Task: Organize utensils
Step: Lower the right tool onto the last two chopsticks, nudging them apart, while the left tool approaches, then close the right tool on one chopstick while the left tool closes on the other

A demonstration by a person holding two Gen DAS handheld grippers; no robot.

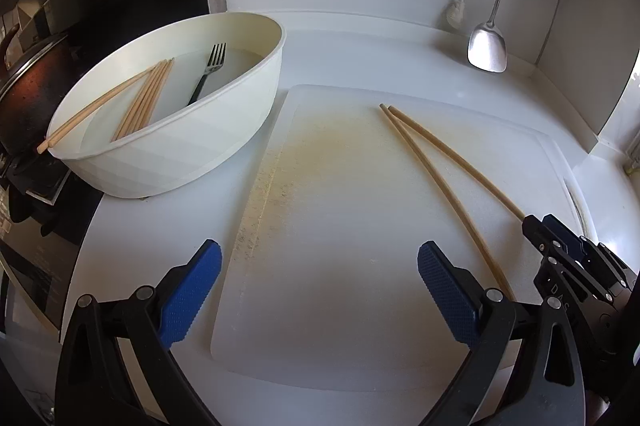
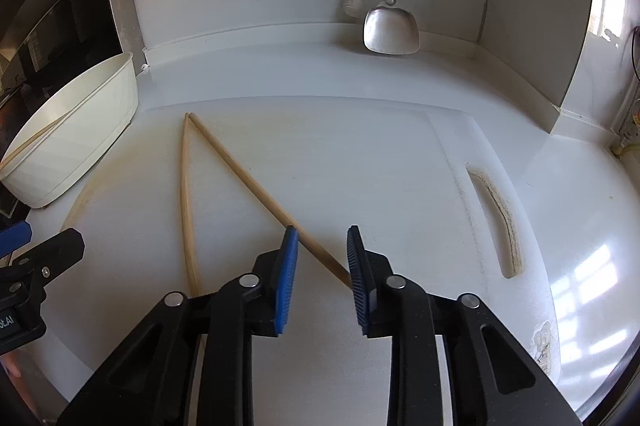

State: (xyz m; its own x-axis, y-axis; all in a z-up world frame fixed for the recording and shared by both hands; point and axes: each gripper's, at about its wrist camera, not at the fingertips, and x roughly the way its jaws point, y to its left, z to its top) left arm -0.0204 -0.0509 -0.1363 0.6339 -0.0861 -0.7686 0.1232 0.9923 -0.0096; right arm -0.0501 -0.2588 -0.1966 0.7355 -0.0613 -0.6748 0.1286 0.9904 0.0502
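The right gripper (image 2: 322,238) is seen with jaws narrowed around the butt end of one chopstick (image 2: 256,188), pad contact not confirmable; the left gripper (image 1: 320,268) is held spread wide, empty. Both chopsticks lie on the white cutting board (image 2: 360,162), tips nearly meeting. Farther left, further chopsticks (image 1: 146,98) and a fork (image 1: 208,76) are noted in the white tub (image 1: 224,122).

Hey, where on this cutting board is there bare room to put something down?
The free patch is the stained stretch of the cutting board between the white basin and the two chopsticks. Another bare strip lies between the chopsticks and the board's handle slot. It is crowded where the right tongs straddle one chopstick.
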